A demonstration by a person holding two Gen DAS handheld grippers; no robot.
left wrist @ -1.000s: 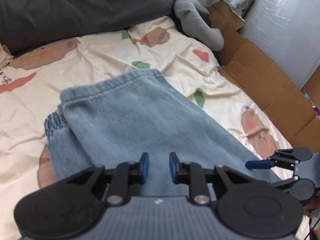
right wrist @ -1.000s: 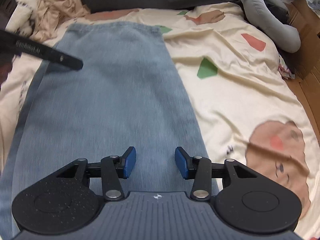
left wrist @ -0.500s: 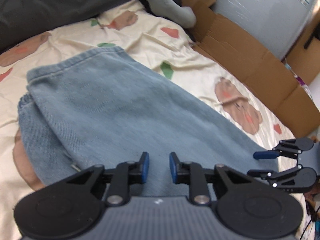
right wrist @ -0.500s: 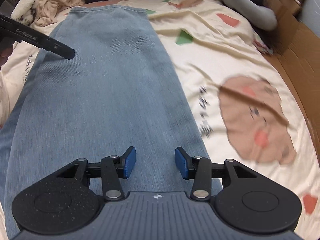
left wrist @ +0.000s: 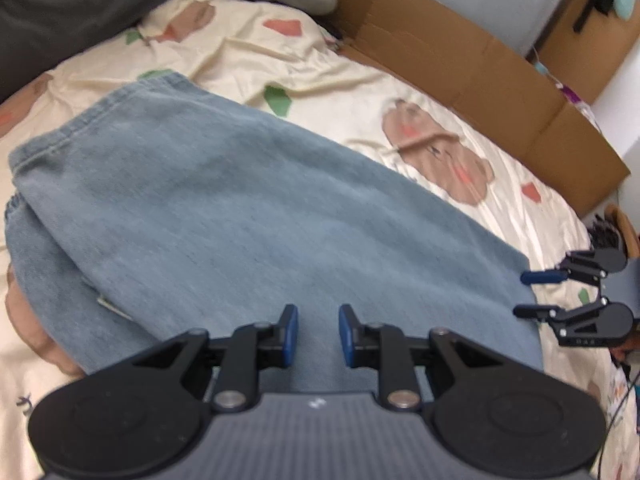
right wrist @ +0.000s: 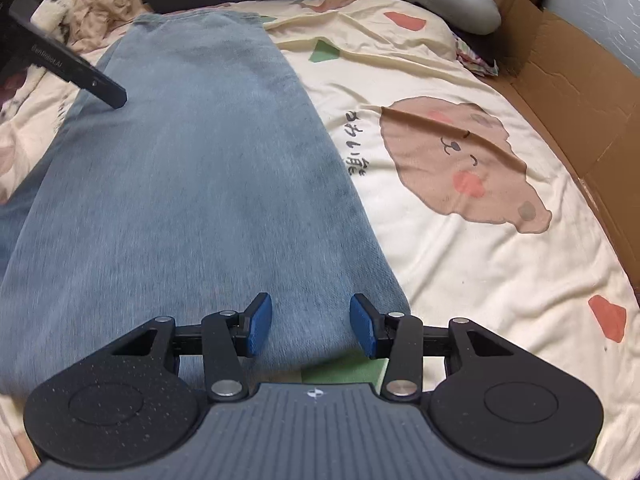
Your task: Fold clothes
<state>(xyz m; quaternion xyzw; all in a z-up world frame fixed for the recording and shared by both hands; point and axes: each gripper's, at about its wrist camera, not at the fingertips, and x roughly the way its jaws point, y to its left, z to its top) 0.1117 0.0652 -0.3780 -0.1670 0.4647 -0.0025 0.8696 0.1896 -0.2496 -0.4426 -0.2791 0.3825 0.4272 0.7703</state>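
One fold done: the jeans [right wrist: 192,184] lay on the bed as a single long strip, which I judged to be one leg laid over the other; a second denim layer and a gathered waistband [left wrist: 12,204] showed along the strip's left edge in the left wrist view.
Bed sheet: the cream printed sheet [right wrist: 460,280] carried the jeans, with the far hem [right wrist: 200,20] pointing toward the dark pillow end and the near end just under the right tool.
Folds left: judging by the strip's full length, the crosswise folds that would shorten it were not yet made, so the task looked to be less than half done.
Cardboard: a flattened box [left wrist: 480,64] ran along the bed's far side, well apart from the jeans.
Spare clothes: a crumpled tan garment [right wrist: 108,4] waited near the far hem, apparently unfolded.
Right gripper [right wrist: 311,328]: the jaws stood about half open over the near end of the strip, with denim below them but nothing pinched.
Left gripper [left wrist: 318,336]: the jaws were narrowly parted, a clear gap between the blue pads, hovering over mid-strip and holding nothing.
Next grasp: the near corners seemed the likely hold for folding the strip toward its far hem.
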